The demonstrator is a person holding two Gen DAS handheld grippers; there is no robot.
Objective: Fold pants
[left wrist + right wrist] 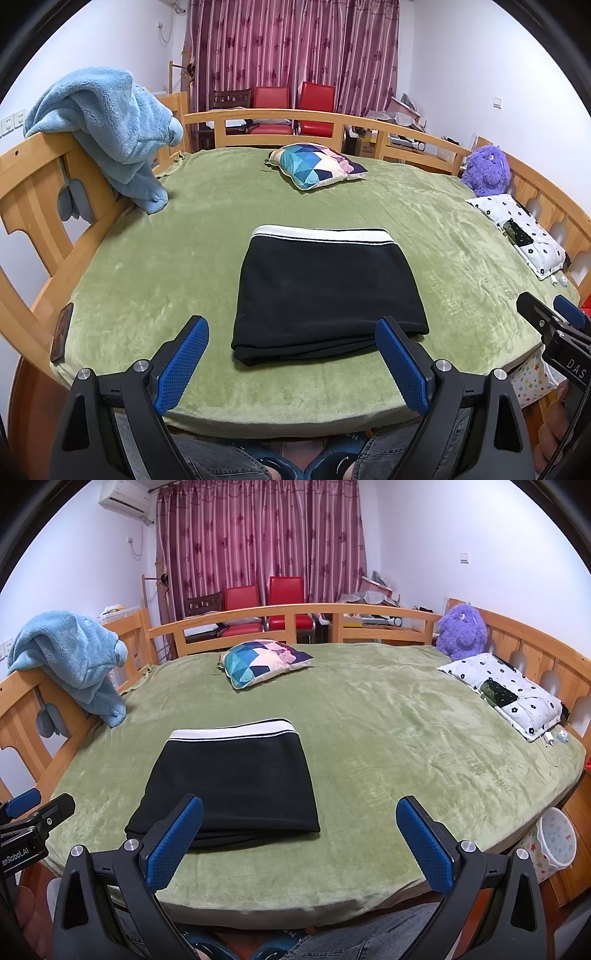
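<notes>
The black pants (pixel 325 291) lie folded into a flat rectangle on the green bed cover (pixel 184 258), white waistband at the far edge. They also show in the right wrist view (pixel 232 786). My left gripper (pixel 291 328) is open and empty, held above the bed's near edge just in front of the folded pants. My right gripper (pixel 299 808) is open and empty, to the right of the pants; it also shows at the right edge of the left wrist view (pixel 550 314). The left gripper shows at the left edge of the right wrist view (pixel 37 805).
A patterned cushion (pixel 317 164) lies at the far middle. A blue blanket (pixel 110 125) hangs over the left wooden rail. A purple plush toy (pixel 485 170) and a spotted pillow (pixel 521 229) are at the right. A phone (pixel 62 332) lies at the left edge. A starred bin (pixel 556 843) stands beside the bed.
</notes>
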